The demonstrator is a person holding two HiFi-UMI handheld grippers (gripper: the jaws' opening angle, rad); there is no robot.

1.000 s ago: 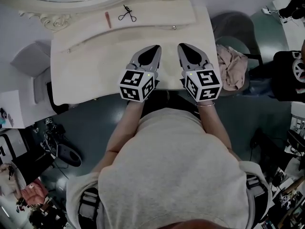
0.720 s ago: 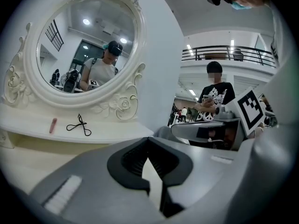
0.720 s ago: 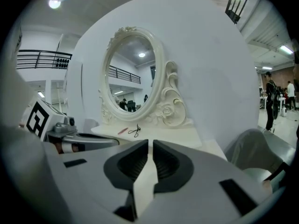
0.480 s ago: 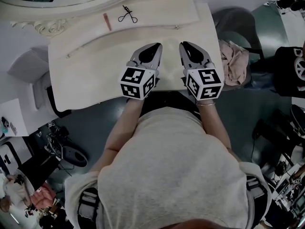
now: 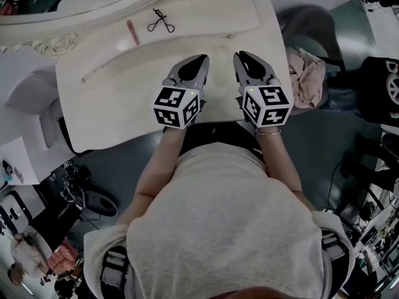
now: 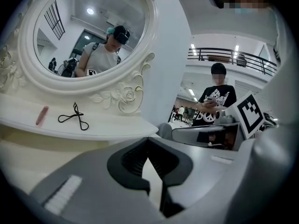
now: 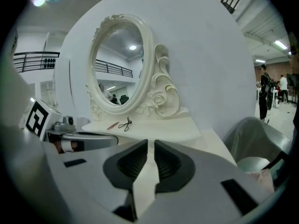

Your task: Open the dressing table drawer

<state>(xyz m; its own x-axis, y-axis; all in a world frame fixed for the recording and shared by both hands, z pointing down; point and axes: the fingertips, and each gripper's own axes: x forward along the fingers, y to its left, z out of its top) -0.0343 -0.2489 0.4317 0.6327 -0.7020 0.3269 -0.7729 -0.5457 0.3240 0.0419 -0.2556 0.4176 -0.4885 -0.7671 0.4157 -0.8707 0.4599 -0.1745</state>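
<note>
Cream-white carved wooden dressing table (image 5: 118, 98) seen from above, lying under and ahead of two hand-held claws. The left gripper (image 5: 202, 58) hovers over the tabletop near its front edge, jaws closed tip to tip with nothing between them. Just beside it, the right gripper (image 5: 240, 55) points the same way, its jaws drawn almost together with only a thin slit at the tips, also empty. Ahead of both claws, a shallow cream drawer front (image 5: 156, 56) runs under a raised shelf (image 5: 206, 14); it sits flush and closed, with a small round knob (image 5: 229, 36) ahead of the right claw and another (image 5: 83, 80) far off to the left claw's left. On the shelf, ahead and left of the claws, lie a black metal eyelash curler (image 5: 159, 21) and a slim pink stick (image 5: 132, 32). Beyond stands an oval mirror in a white rose-carved frame (image 6: 88, 31).
</note>
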